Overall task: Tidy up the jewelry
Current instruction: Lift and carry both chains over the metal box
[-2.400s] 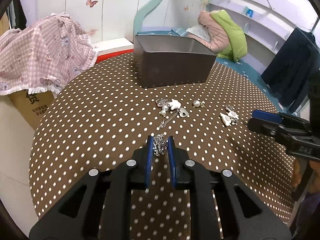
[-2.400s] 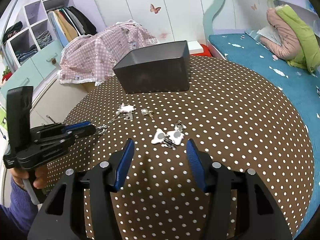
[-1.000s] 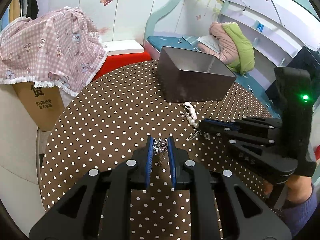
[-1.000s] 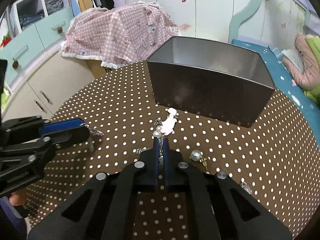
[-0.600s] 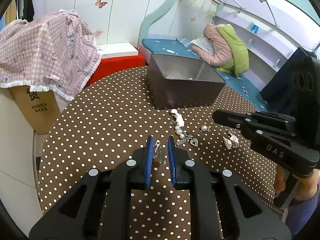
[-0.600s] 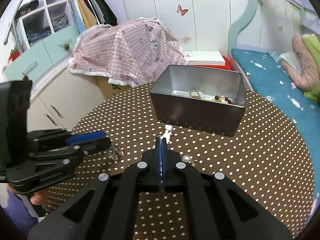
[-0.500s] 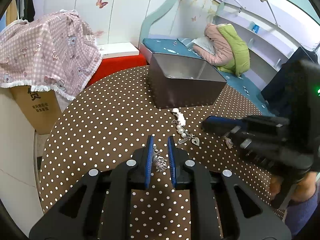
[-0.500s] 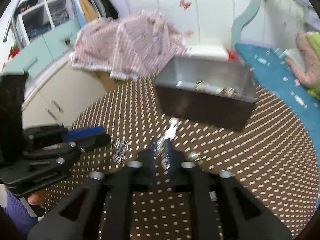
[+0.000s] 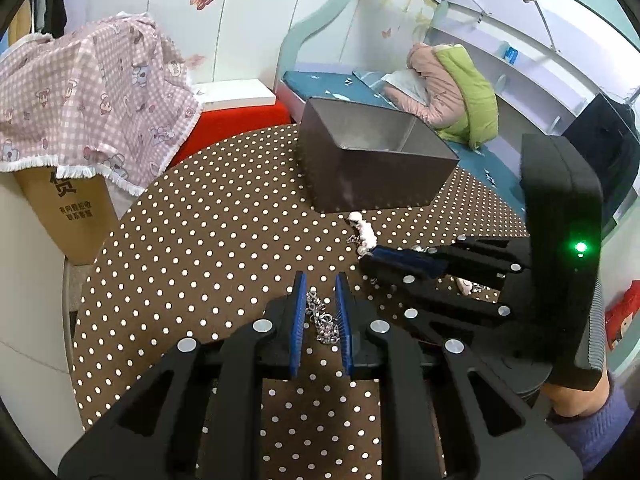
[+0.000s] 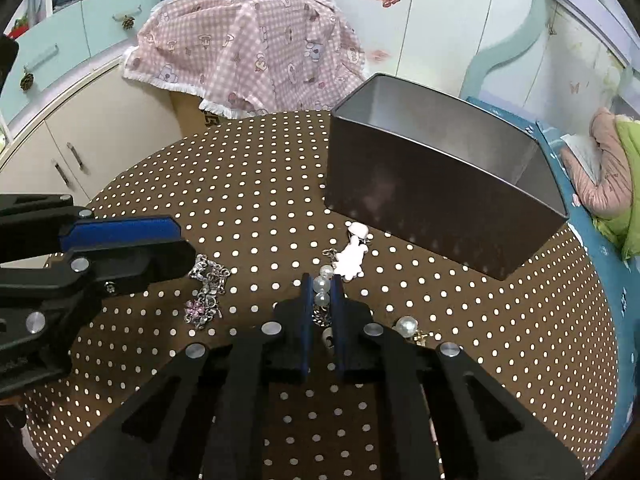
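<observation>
- Since half a second ago the right gripper point(image 10: 319, 280) has dropped back toward the table, and its jaws have just been closing on the pearl-and-chain piece point(image 10: 322, 292); the blue pads now stand narrow with the pearls between them.
- The left gripper point(image 9: 320, 300) has not moved in that time; its blue pads are close together on either side of a silver chain bracelet point(image 9: 320, 318), which lies bunched on the cloth between the fingers and spills out past the tip in the right wrist view point(image 10: 208, 280).
- Whether the left pads actually press the bracelet cannot be told for certain; they stand just beside it on both sides.
- A white charm point(image 10: 352, 258) at the far end of the pearl piece rests on the brown polka-dot tablecloth point(image 10: 240, 208), just short of the open metal tin point(image 10: 432, 184).
- A single pearl earring point(image 10: 407, 326) sits just right of the right gripper's fingers.
- The tin stands upright at the far side of the round table, well apart from both grippers; its contents are hidden from the right wrist view.
- A pink checked cloth point(image 9: 92, 96) drapes over a cardboard box point(image 9: 76, 212) beyond the table edge.
- A hand in a purple sleeve point(image 9: 592, 432) holds the right gripper's handle.
</observation>
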`<state>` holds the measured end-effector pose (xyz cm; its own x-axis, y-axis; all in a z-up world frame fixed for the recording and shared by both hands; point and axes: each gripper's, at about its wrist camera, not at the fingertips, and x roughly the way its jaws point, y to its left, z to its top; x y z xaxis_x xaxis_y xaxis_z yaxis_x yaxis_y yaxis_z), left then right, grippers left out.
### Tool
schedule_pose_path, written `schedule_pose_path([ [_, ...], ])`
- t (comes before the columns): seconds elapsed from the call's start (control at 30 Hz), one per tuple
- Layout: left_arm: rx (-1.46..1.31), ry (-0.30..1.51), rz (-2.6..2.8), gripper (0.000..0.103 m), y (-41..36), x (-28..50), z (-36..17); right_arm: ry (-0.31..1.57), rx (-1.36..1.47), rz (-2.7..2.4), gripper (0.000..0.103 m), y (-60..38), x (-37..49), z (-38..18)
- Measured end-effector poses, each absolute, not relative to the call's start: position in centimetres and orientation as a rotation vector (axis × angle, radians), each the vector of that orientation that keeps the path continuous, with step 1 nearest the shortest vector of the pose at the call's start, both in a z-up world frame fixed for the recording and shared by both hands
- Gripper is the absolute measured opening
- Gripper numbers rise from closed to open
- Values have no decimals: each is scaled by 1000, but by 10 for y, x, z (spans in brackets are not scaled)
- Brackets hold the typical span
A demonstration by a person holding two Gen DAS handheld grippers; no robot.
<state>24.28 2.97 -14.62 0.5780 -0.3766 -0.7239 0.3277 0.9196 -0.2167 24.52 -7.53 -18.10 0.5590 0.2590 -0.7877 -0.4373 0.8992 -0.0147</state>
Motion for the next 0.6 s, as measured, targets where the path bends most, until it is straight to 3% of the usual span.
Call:
schedule_pose_path([
  [0.6,-54,785,-474,15,15,244,-83,763,60,499,7,-134,225,-95],
])
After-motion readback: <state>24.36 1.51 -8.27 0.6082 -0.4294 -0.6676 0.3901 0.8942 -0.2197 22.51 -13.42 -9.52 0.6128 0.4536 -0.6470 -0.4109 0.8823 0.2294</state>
